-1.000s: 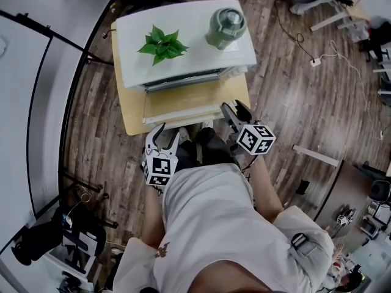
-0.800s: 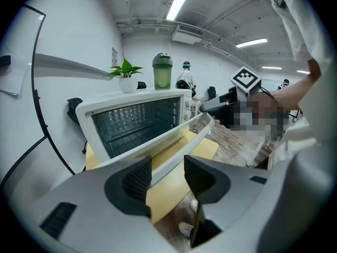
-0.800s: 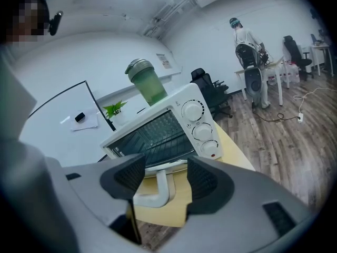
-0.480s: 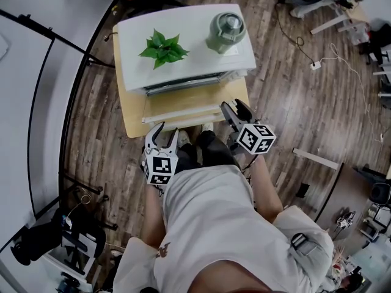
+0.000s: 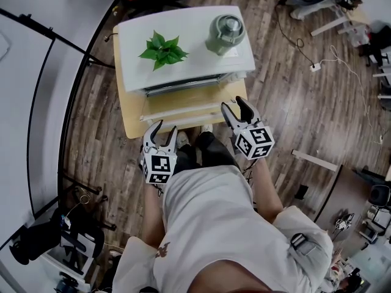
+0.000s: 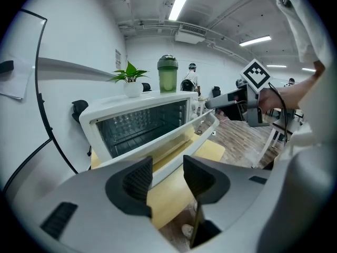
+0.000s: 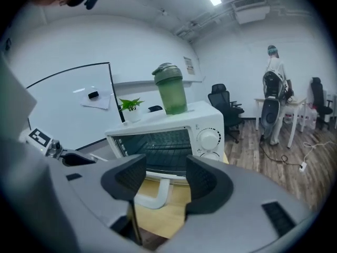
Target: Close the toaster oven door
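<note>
The white toaster oven (image 5: 192, 57) stands on a small wooden table (image 5: 131, 112). Its door (image 5: 183, 111) hangs open toward me, and the dark cavity (image 7: 163, 146) shows behind it. My right gripper (image 5: 235, 107) is open and empty beside the door's right end; I cannot tell whether it touches. In the left gripper view the door (image 6: 174, 141) slopes upward, with the right gripper (image 6: 216, 103) at its far corner. My left gripper (image 5: 163, 130) sits just short of the door's left front edge, a narrow gap between its pads (image 6: 141, 175), nothing held. The door handle (image 7: 158, 194) lies below the right jaws.
A potted plant (image 5: 162, 47) and a green lidded jar (image 5: 226, 30) rest on the oven's top. A whiteboard on a stand (image 5: 36, 102) curves along the left. Cables (image 5: 314, 60) lie on the wooden floor to the right. A person (image 7: 274, 88) stands far off by desks and chairs.
My right gripper has rolled so both fingers show side by side, and it has lifted slightly by the door's right end. The left gripper has barely shifted.
</note>
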{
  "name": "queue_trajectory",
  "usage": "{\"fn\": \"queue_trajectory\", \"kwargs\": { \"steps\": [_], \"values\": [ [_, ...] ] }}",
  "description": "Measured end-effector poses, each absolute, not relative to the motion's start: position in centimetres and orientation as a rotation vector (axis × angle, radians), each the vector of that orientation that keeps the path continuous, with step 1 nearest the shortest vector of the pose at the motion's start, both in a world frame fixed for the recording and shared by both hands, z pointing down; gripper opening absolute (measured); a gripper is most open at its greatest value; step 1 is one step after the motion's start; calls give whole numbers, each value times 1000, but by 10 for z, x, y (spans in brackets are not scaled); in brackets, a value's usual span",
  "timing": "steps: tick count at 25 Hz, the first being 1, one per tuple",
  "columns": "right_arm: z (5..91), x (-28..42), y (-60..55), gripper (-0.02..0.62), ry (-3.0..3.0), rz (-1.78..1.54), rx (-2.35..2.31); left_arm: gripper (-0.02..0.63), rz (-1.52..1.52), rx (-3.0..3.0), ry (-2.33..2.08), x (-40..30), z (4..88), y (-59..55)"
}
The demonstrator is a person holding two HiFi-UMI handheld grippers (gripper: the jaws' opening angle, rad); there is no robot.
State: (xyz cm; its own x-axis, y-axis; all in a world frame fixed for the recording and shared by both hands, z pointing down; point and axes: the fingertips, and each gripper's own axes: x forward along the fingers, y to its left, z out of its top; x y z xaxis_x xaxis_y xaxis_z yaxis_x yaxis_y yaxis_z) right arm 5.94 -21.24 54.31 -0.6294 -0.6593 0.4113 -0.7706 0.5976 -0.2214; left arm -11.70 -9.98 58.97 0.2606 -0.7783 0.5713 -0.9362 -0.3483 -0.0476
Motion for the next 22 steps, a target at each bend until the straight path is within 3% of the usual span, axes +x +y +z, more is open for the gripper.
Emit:
{"fn": "queue_trajectory", "kwargs": {
  "steps": [22],
  "values": [
    [544, 4, -174, 241, -2575, 250, 721, 189, 684, 2243, -1633, -126, 568, -126]
  ]
}}
